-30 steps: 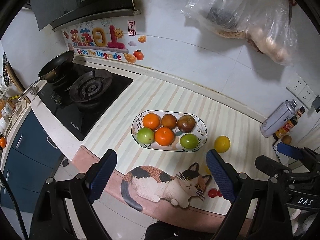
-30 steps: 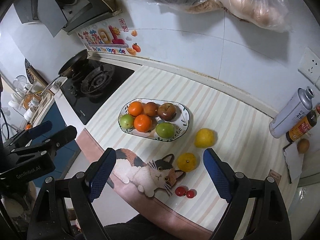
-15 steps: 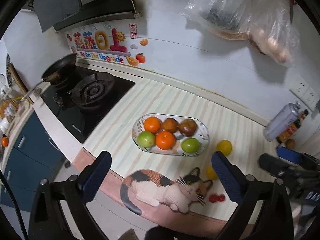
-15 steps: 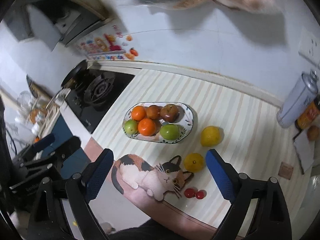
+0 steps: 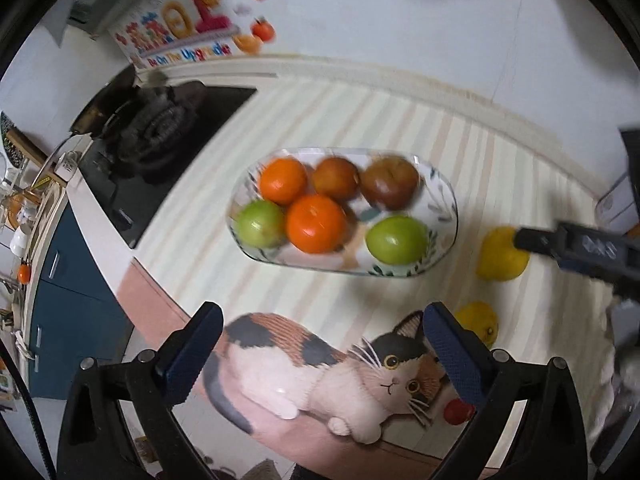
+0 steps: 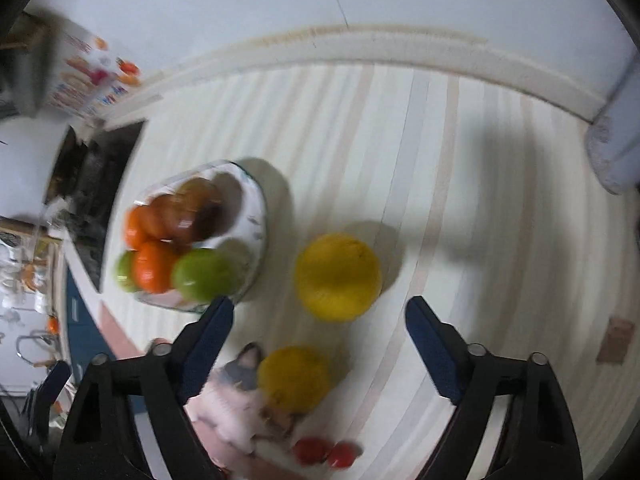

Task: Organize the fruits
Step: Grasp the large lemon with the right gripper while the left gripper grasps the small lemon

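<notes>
Overhead, the right gripper is hanging with its jaws spread wide and holding nothing, above the larger yellow fruit lying on the striped counter, just beside the oval dish. A smaller yellow fruit is sitting nearer the camera, touching the cat mat, with two red cherry tomatoes close by. The left gripper is hovering over the cat mat, jaws likewise apart and empty, facing the dish, which is carrying two oranges, two green apples and two brownish fruits.
</notes>
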